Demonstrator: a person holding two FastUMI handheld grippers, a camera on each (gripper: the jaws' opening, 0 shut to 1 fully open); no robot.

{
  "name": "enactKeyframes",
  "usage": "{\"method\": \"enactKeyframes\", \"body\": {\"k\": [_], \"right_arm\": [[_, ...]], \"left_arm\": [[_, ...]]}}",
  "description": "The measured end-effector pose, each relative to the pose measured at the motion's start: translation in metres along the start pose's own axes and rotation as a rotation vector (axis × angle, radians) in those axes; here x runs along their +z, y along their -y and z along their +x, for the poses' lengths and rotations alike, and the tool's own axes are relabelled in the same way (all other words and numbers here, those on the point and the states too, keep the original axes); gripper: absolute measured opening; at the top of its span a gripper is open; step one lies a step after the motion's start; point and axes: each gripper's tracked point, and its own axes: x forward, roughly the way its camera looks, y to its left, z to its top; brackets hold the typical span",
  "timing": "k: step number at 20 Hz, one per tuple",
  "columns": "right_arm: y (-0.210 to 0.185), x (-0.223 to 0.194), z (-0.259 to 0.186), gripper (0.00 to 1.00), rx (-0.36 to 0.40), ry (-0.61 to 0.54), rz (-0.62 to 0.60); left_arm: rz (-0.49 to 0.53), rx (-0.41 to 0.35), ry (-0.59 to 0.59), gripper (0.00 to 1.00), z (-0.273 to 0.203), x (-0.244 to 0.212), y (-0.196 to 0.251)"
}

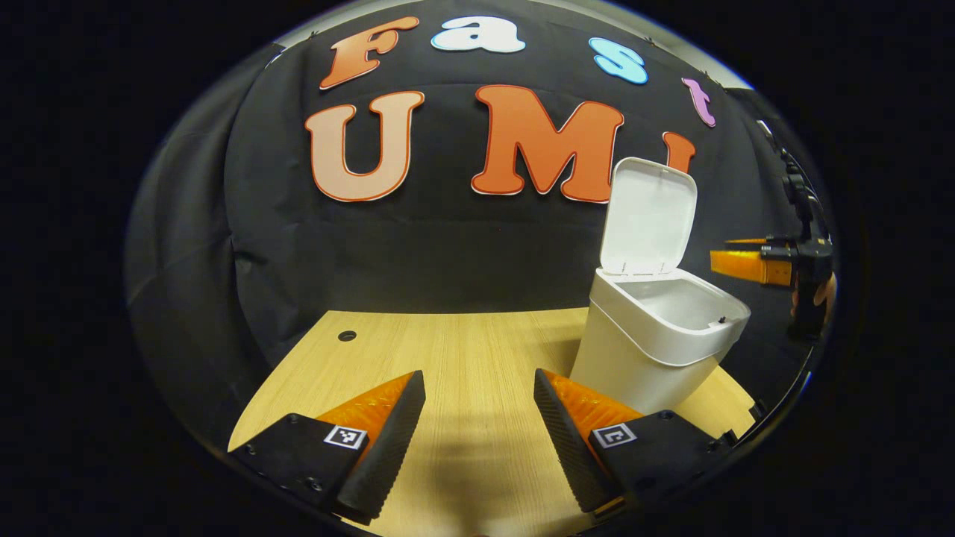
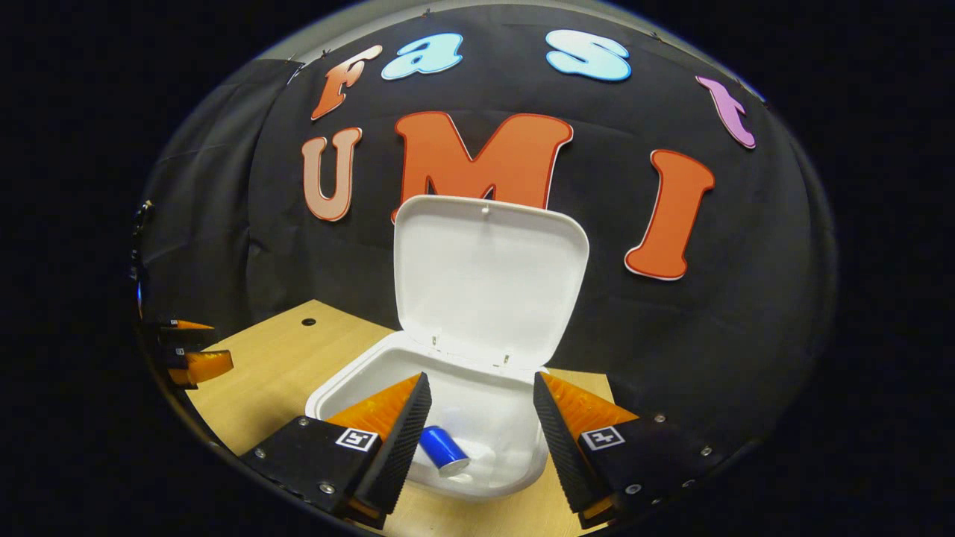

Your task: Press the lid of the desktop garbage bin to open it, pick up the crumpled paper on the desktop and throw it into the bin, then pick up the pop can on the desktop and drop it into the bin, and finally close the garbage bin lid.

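The white garbage bin [image 1: 656, 335] stands on the wooden table, its lid [image 1: 647, 218] tipped up and back. In the right gripper view I look down into the bin [image 2: 515, 455], lid [image 2: 489, 276] upright behind it. A blue pop can [image 2: 442, 449] lies inside on the bin's floor, with something pale beside it that I cannot make out. My right gripper [image 2: 481, 429] hovers open over the bin's mouth, nothing between its fingers. It also appears at the far right, beside the bin, as the right gripper [image 1: 735, 261]. My left gripper [image 1: 479, 418] is open over bare table, left of the bin.
The wooden table [image 1: 448, 350] has a small round hole [image 1: 347, 335] near its back left corner. The black cloth wall closes off the back. The left gripper [image 2: 190, 350] shows at the far left edge of the right gripper view.
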Motion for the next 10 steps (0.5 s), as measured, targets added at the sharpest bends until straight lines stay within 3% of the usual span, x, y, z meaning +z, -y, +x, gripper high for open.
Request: {"method": "enactKeyframes", "body": {"k": [10], "right_arm": [[0.005,0.101,0.029,0.82,-0.055,0.155,-0.079]], "left_arm": [[0.012,0.045,0.008,0.94,-0.012,-0.004,-0.042]]}}
